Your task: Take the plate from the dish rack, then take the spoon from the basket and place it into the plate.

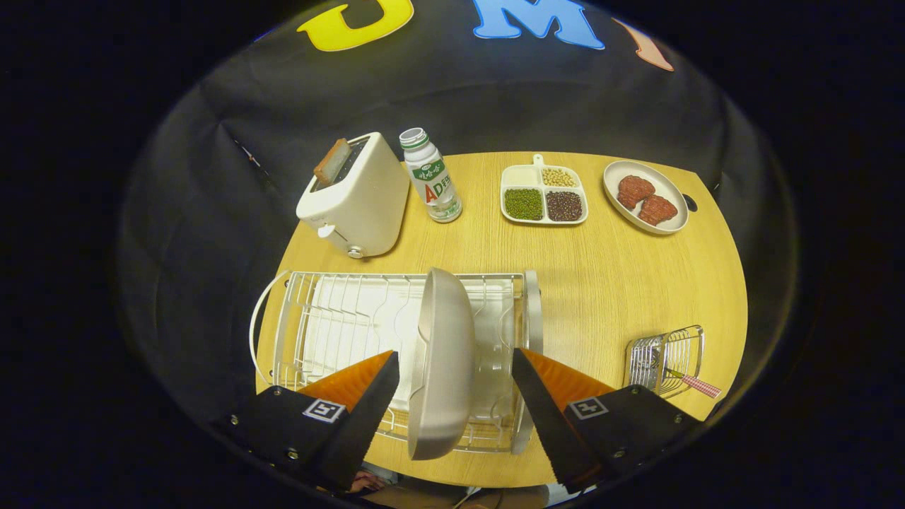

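A pale grey plate (pixel 444 367) stands on edge in the white wire dish rack (pixel 339 318) on the round wooden table. My gripper (pixel 452 378) is open, one finger on each side of the plate, neither touching it. To the right of the rack sits a small wire basket (pixel 663 359). The spoon's checked handle (pixel 700 385) sticks out of it toward the table edge.
Beyond the rack stand a cream toaster (pixel 357 198) with a slice of toast in it and a white drink bottle (pixel 431 177). Further right are a divided tray of beans (pixel 543 196) and an oval dish (pixel 645 196) holding two brown pieces of food.
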The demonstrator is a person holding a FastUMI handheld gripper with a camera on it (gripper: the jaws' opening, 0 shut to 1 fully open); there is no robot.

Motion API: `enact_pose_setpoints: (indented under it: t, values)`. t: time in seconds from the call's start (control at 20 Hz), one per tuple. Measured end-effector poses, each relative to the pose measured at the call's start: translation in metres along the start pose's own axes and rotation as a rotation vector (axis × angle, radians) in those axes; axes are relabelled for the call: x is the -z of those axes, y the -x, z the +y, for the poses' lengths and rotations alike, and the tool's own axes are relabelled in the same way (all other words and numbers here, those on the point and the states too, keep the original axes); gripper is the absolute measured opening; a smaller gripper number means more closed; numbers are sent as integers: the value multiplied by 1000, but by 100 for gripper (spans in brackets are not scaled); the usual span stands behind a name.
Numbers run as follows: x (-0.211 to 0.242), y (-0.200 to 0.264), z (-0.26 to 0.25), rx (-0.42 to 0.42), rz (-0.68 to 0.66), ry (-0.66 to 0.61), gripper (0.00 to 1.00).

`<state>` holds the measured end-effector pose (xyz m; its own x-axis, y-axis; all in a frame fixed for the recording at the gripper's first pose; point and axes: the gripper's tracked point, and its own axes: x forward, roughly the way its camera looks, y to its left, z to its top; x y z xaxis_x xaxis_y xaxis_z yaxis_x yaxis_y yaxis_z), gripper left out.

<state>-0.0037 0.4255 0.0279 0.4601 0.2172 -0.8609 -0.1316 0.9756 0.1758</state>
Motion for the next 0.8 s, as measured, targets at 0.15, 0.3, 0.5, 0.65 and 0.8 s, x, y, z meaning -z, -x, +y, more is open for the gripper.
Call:
enact_pose_setpoints:
  t: [0.15,0.3,0.5,0.65,0.8]
  values:
    - [4,-13,-2,40,25,-2,93]
    - [13,-26,-6,104,76,-24,52]
    - [11,-24,-8,177,65,-56,29]
    - [10,-19,-6,217,57,-42,29]
    - [5,-10,-8,242,51,-17,29]
